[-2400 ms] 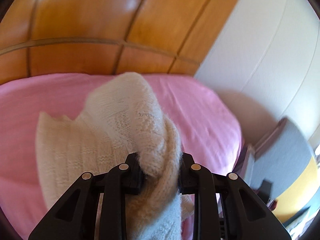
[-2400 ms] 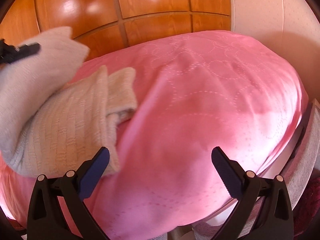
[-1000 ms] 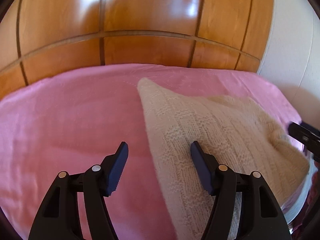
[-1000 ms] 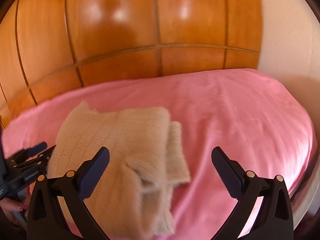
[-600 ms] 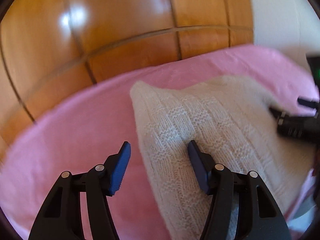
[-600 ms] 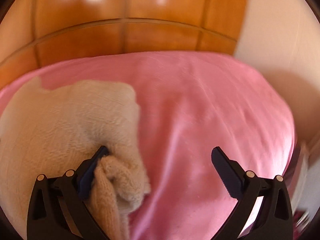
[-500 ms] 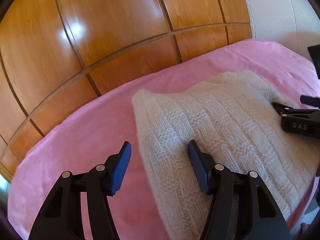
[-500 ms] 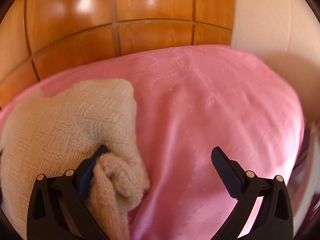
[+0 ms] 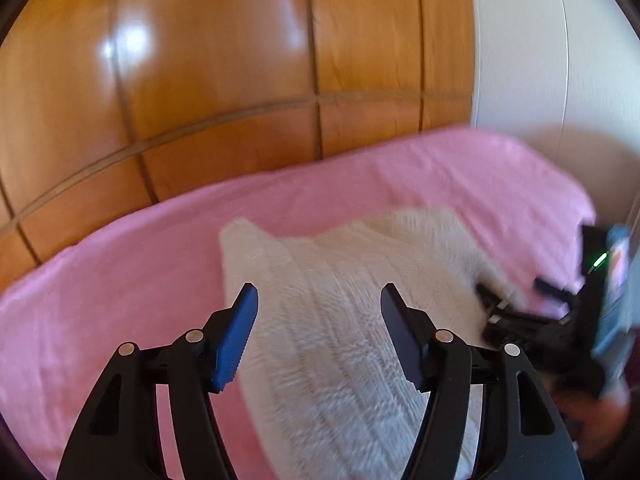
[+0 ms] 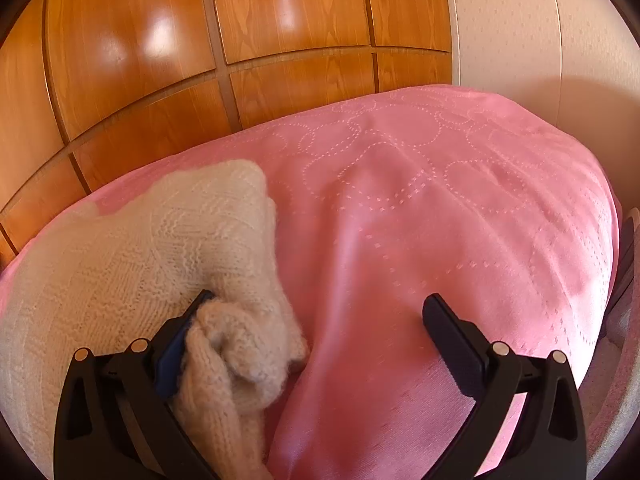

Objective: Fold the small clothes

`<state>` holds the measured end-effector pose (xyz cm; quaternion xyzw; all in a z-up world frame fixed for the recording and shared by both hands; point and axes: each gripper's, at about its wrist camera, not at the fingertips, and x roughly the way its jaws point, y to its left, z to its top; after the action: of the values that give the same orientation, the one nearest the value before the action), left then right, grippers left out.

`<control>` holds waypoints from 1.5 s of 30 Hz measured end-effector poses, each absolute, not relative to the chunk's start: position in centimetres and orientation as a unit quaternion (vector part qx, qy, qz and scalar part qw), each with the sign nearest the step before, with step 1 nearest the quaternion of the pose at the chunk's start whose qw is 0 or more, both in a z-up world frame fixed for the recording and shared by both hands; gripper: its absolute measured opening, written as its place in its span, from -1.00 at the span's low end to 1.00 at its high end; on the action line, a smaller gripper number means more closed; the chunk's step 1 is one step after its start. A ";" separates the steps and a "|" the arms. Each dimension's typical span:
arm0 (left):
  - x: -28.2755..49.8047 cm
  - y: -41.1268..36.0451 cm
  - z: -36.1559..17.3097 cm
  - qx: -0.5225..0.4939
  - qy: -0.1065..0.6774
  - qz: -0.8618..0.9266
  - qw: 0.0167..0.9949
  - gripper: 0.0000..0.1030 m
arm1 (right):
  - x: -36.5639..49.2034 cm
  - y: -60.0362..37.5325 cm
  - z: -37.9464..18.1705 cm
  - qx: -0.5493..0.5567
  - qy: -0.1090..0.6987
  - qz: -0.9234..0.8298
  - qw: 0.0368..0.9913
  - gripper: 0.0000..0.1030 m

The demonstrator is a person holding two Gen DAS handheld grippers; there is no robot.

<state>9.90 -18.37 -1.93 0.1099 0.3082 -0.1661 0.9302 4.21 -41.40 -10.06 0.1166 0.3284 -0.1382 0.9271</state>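
Observation:
A cream knitted sweater (image 9: pixel 344 312) lies folded on a pink bedspread (image 9: pixel 100 280). My left gripper (image 9: pixel 318 328) is open above the sweater's near part, holding nothing. In the right wrist view the sweater (image 10: pixel 132 248) fills the left side, with a bunched sleeve (image 10: pixel 232 356) lying between the jaws against the left finger. My right gripper (image 10: pixel 320 332) is wide open, its left finger under the knit's right edge. The right gripper also shows in the left wrist view (image 9: pixel 516 312) at the sweater's right edge.
A glossy wooden headboard (image 10: pixel 240 40) rises behind the bed, with a white wall (image 10: pixel 540 20) to its right. The pink bedspread (image 10: pixel 460 200) stretches bare to the right of the sweater. The bed's right edge (image 10: pixel 616 240) drops off.
My left gripper let go of the sweater and drew back open above it. My right gripper moved in to the sweater's right edge, where the bunched sleeve now lies inside its open jaws.

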 end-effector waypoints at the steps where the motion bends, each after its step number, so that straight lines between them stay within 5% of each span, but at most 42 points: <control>1: 10.7 -19.0 -3.3 0.128 0.328 -0.160 0.922 0.23 | 4.1 -41.4 -10.0 0.115 0.330 -0.138 0.927 0.96; 19: 9.6 -17.5 -5.8 0.138 0.274 -0.170 0.936 0.29 | 5.3 -41.0 -9.4 0.090 0.351 -0.136 0.922 0.96; 23: 9.2 -16.1 -4.8 0.102 0.285 -0.175 0.937 0.50 | 5.1 -41.6 -8.6 0.120 0.378 -0.119 0.910 0.96; 42: 5.7 -12.6 -8.2 0.036 0.354 -0.224 0.907 0.52 | -1.0 -40.0 -9.9 0.064 0.406 -0.105 0.905 0.96; 45: 6.2 -12.5 -8.2 0.030 0.354 -0.215 0.910 0.67 | -0.5 -39.5 -10.3 0.056 0.394 -0.110 0.911 0.96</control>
<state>6.17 -12.48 -8.20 0.0298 0.3538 -0.2155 0.9097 -0.50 -39.51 -10.26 0.0560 0.3939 -0.1103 0.9108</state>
